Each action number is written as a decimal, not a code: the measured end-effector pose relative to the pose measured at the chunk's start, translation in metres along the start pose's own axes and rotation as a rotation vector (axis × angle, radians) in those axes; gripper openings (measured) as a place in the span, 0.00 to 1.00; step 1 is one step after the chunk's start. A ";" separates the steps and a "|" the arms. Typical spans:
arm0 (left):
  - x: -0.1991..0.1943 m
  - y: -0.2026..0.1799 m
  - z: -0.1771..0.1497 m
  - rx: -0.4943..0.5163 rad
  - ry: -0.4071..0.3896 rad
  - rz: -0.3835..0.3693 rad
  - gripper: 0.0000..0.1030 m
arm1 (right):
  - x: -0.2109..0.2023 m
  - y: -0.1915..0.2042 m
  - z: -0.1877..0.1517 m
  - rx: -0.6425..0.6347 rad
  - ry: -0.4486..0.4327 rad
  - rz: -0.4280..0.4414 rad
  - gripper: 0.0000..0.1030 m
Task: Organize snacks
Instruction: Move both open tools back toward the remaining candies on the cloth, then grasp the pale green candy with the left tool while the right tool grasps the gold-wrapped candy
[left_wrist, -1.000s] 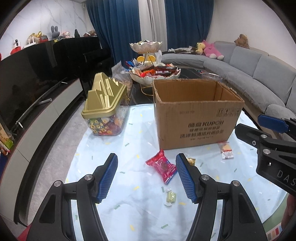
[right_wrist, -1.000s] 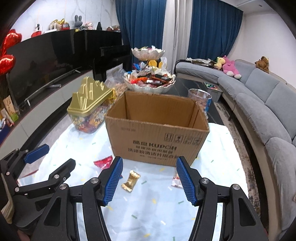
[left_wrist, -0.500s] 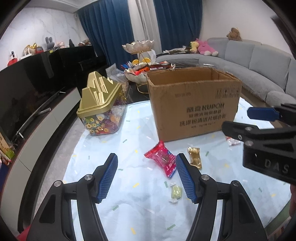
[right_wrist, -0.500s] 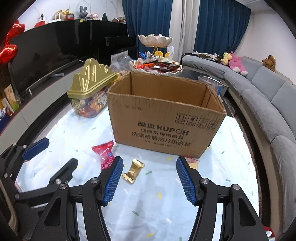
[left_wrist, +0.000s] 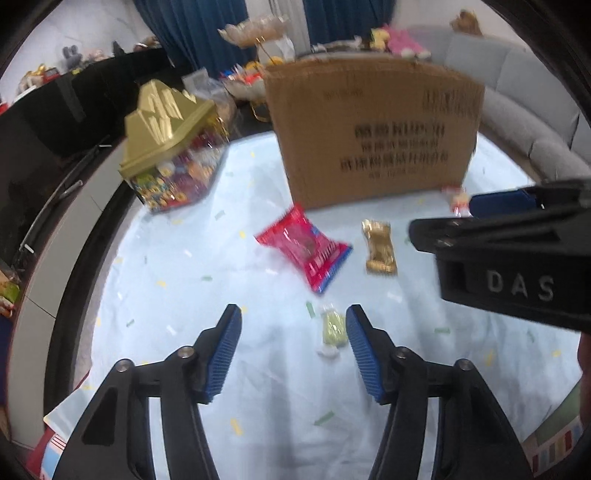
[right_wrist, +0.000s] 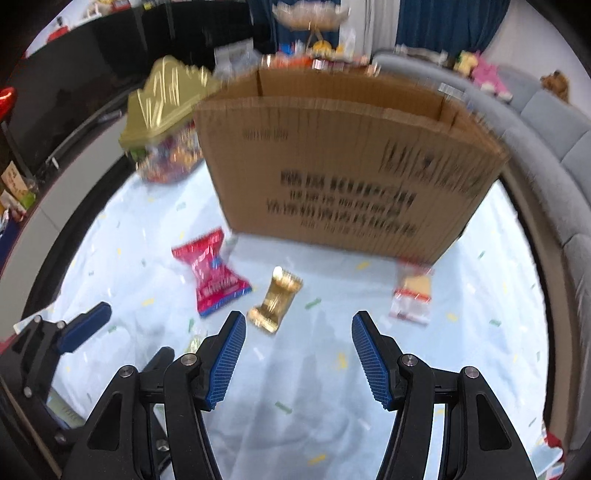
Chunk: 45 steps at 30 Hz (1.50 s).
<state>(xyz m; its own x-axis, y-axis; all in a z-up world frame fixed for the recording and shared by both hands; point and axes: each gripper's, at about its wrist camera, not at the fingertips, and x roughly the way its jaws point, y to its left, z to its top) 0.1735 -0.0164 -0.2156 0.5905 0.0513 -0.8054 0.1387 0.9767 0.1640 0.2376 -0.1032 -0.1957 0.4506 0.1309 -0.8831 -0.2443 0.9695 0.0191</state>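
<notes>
Loose snacks lie on the pale blue cloth (left_wrist: 166, 295) in front of an open cardboard box (left_wrist: 373, 125) (right_wrist: 343, 166): a red packet (left_wrist: 306, 251) (right_wrist: 214, 273), a gold wrapper (left_wrist: 379, 247) (right_wrist: 275, 301), a small green candy (left_wrist: 334, 328) and a white-and-red packet (right_wrist: 413, 295). My left gripper (left_wrist: 293, 314) hangs low over the cloth with its jaws closing. The green candy lies between them near the right finger, and no pad touches it. My right gripper (right_wrist: 299, 321) is open and empty, with the gold wrapper just ahead of its left finger.
A clear jar with a gold lid (left_wrist: 166, 140) (right_wrist: 162, 110) stands left of the box. Behind the box is a tiered dish of snacks (left_wrist: 255, 33). A grey sofa (right_wrist: 546, 122) curves along the right, and a black TV cabinet (left_wrist: 55, 122) runs along the left.
Both grippers have sunk toward the cloth and tipped downward, so the snacks and box loom larger. The left jaws have narrowed a little, and the green candy now lies between them.
</notes>
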 end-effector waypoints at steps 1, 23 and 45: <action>0.002 -0.001 -0.001 0.003 0.011 -0.005 0.55 | 0.004 0.000 0.001 0.000 0.017 0.002 0.59; 0.047 -0.006 0.002 -0.088 0.177 -0.102 0.34 | 0.066 0.001 0.032 0.024 0.159 0.021 0.54; 0.058 0.002 0.004 -0.137 0.209 -0.122 0.19 | 0.100 0.017 0.039 0.012 0.236 0.001 0.20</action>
<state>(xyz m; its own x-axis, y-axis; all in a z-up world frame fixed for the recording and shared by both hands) 0.2116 -0.0127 -0.2595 0.3969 -0.0407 -0.9170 0.0815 0.9966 -0.0090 0.3115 -0.0655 -0.2652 0.2365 0.0810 -0.9682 -0.2338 0.9720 0.0242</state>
